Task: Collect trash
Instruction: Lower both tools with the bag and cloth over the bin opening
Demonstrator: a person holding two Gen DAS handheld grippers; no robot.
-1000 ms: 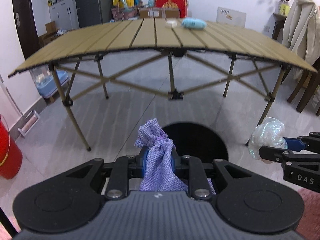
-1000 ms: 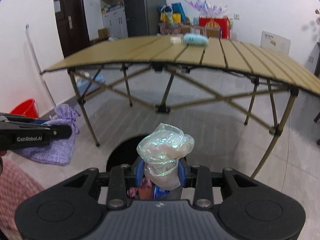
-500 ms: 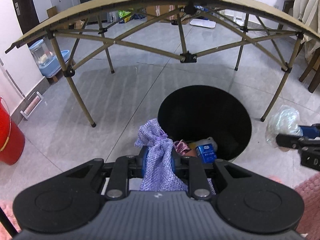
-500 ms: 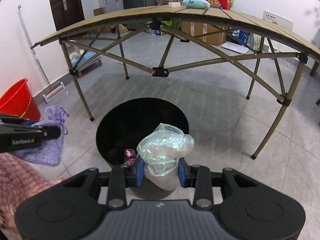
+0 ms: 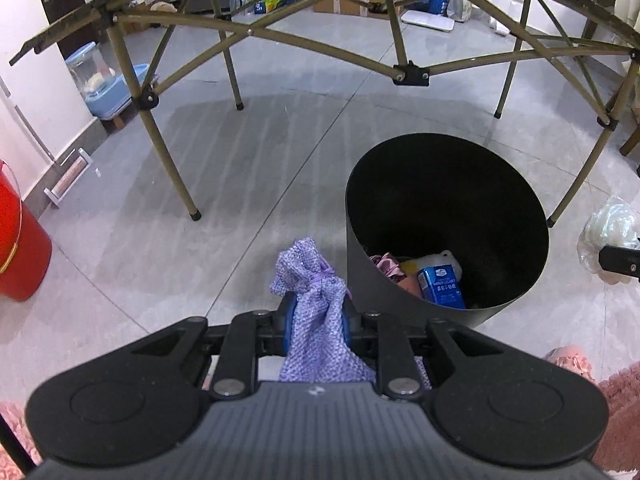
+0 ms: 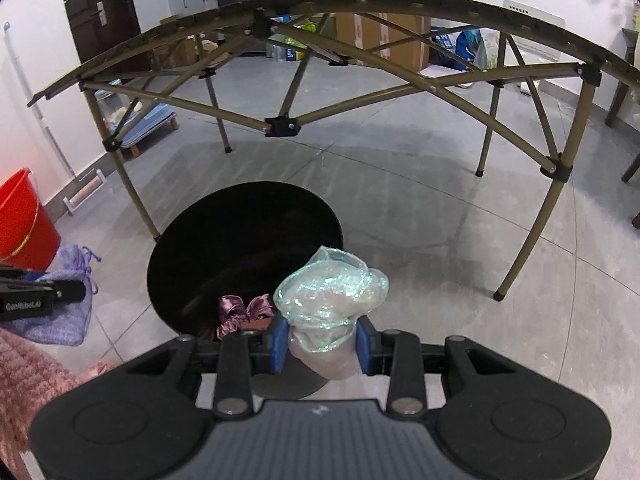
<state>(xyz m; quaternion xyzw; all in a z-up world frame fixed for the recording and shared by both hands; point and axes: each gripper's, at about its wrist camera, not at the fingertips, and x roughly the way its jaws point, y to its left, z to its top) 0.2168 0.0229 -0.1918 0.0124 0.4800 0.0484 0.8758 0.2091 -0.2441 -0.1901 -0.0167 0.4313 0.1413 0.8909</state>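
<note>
Clamping a purple mesh pouch (image 5: pixel 318 320) between its blue pads, the left tool (image 5: pixel 318 330) hangs over the floor with the black bin (image 5: pixel 520 240) just ahead and to its right. The right tool (image 6: pixel 322 340) is clamped on an iridescent plastic wad (image 6: pixel 330 304), with the bin's open mouth ahead and to its left. Inside the bin lie a blue carton (image 5: pixel 440 286) and a purple satin scrap (image 6: pixel 240 312); the rest of its bottom is lost in darkness. Each tool shows only partly at the edge of the other's view. Against the frame a second ago, both tools have come down: the folding surface (image 6: pixel 360 0) now arches overhead and the bin's inside has opened into view.
</note>
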